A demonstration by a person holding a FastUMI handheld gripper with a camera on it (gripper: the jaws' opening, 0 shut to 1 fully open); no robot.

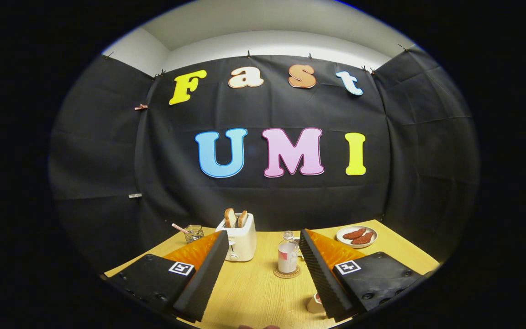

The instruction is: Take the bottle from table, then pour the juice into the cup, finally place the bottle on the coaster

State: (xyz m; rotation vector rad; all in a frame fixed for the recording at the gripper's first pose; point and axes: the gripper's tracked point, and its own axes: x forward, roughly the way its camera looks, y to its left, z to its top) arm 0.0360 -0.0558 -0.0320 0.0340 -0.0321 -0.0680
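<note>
A small clear bottle (287, 255) with a pale label and a clear cap stands upright on a round cork coaster (286, 273), on the wooden table (254, 292). It sits just ahead of my gripper (263, 244), nearer the right finger (320, 269), and the fingers do not touch it. My gripper is open with nothing between its fingers. A white cup (315, 303) with a red mark peeks out low beside the right finger, mostly hidden by it.
A white toaster (240, 241) with two slices of toast stands beyond the left finger. Behind the left finger is a small glass jar (194, 232) with a pink stick. A white plate (357, 236) with brown food lies at the back right.
</note>
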